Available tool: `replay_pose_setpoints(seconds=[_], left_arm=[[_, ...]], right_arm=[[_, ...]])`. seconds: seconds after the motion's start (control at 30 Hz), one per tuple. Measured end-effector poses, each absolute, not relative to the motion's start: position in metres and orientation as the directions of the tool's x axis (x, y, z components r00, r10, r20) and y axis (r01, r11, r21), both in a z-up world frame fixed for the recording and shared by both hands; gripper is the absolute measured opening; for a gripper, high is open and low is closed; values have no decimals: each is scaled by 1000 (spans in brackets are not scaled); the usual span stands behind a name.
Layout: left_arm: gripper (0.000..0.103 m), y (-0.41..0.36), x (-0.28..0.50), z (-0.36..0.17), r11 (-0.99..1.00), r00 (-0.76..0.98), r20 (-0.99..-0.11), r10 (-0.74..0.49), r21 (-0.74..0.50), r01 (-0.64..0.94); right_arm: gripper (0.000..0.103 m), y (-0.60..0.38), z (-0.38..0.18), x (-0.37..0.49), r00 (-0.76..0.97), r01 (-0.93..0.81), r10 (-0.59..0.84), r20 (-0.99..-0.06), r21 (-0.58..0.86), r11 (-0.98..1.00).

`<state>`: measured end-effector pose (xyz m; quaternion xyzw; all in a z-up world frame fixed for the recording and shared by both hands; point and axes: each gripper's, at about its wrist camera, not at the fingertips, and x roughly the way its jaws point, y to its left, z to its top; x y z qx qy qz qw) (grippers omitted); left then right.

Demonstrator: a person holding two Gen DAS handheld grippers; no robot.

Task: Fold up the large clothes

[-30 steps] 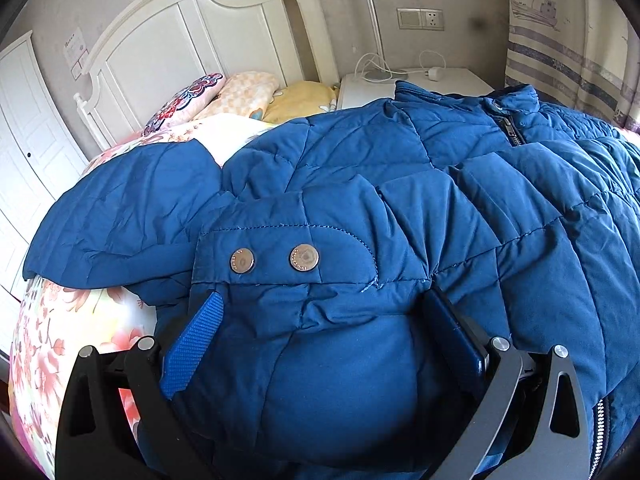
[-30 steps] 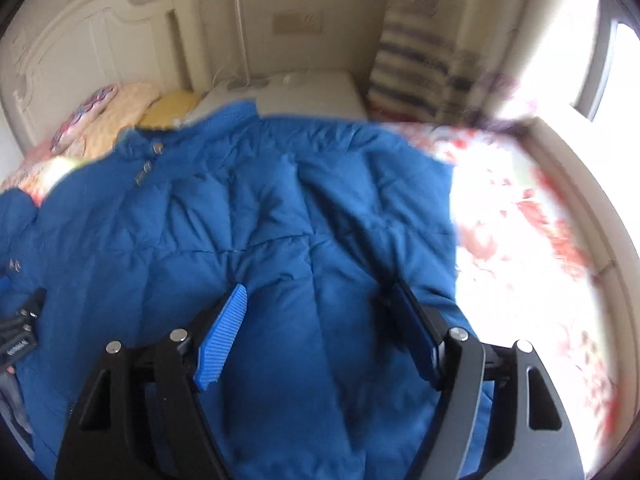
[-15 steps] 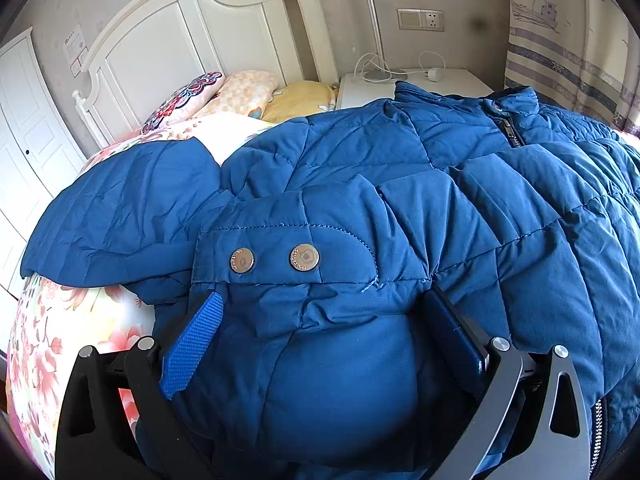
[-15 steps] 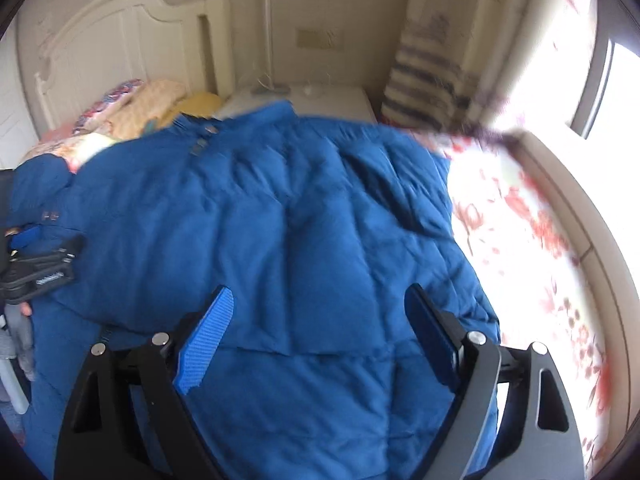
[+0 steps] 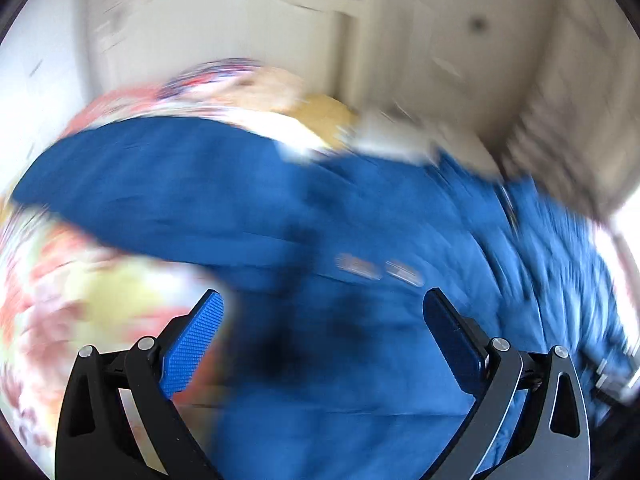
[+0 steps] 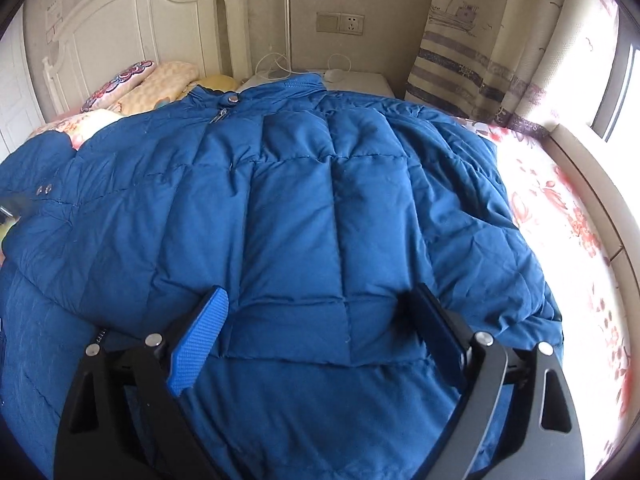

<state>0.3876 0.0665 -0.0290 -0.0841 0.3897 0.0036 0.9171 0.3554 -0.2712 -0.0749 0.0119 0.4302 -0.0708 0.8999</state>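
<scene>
A big blue quilted jacket (image 6: 320, 180) lies spread on the bed with its collar toward the headboard. My right gripper (image 6: 320, 298) hovers low over the folded-in panel near the hem. Its jaws are opening, with puffy cloth bulging up between the fingers and not pinched. The left wrist view is heavily motion-blurred. In it the jacket (image 5: 360, 220) stretches one sleeve (image 5: 140, 184) out to the left. My left gripper (image 5: 324, 304) stands open above the jacket's edge and holds nothing. Two metal snaps (image 5: 376, 268) show just beyond its fingertips.
The floral bedsheet (image 6: 560, 208) is bare to the right of the jacket and shows at the lower left (image 5: 60, 280) in the left wrist view. Pillows (image 6: 160, 84) lean on the white headboard (image 6: 132, 20). A nightstand (image 6: 360, 80) and a striped curtain (image 6: 480, 60) stand behind.
My left gripper has come off the snap cuff it straddled and swung away, blurring its view. My right gripper's jaws have widened and it has sunk closer to the jacket.
</scene>
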Motion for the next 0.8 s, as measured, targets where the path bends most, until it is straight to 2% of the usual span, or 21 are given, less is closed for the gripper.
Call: replay_pose_setpoints(seconds=[0.07,0.17,0.2,0.23,0.33,0.5,0.53,0.57,0.6,0.63,0.67,0.73,0.8], left_arm=[[98,141,382,-21,939,712,-702,-20,-257,-227],[97,238,381,-27,849,702,-712,33,-351,-396],[95,263,382,-31,817,702,-712,26,-390,-425],[87,295,385,-36,765,708,-706,3,-454,-456],[86,362,394,-42,622,765,-640,-68,-627,-469],[82,408,430,-50,487,796,-591,-131,-738,-467],[75,410,434,-51,478,799,-589,-124,-741,-472],[55,413,442,-52,468,799,-592,-109,-739,-484],[46,417,445,-55,458,792,-602,-102,-735,-500],[28,418,446,-56,449,785,-614,-80,-725,-521],[16,416,445,-53,451,785,-617,-52,-716,-532],[8,402,436,-35,512,813,-582,11,-695,-504],[6,369,426,-2,640,838,-539,84,-615,-460]], right_arm=[[91,-272,-75,356,621,137,-115,-775,-38,990],[91,-271,-75,357,622,137,-110,-776,-31,990],[91,-271,-75,357,623,136,-109,-775,-30,990],[91,-271,-75,356,623,136,-109,-774,-30,990],[91,-272,-75,357,624,136,-109,-774,-29,990],[91,-272,-75,357,624,136,-108,-774,-29,990],[91,-272,-75,357,624,136,-108,-774,-29,990],[91,-272,-75,357,624,135,-107,-774,-28,990],[91,-272,-75,357,625,135,-106,-774,-27,990],[92,-272,-75,357,625,135,-106,-774,-26,991],[92,-272,-75,357,625,135,-105,-773,-26,991],[92,-271,-75,356,626,133,-100,-773,-20,991],[92,-271,-75,356,629,131,-94,-772,-15,991]])
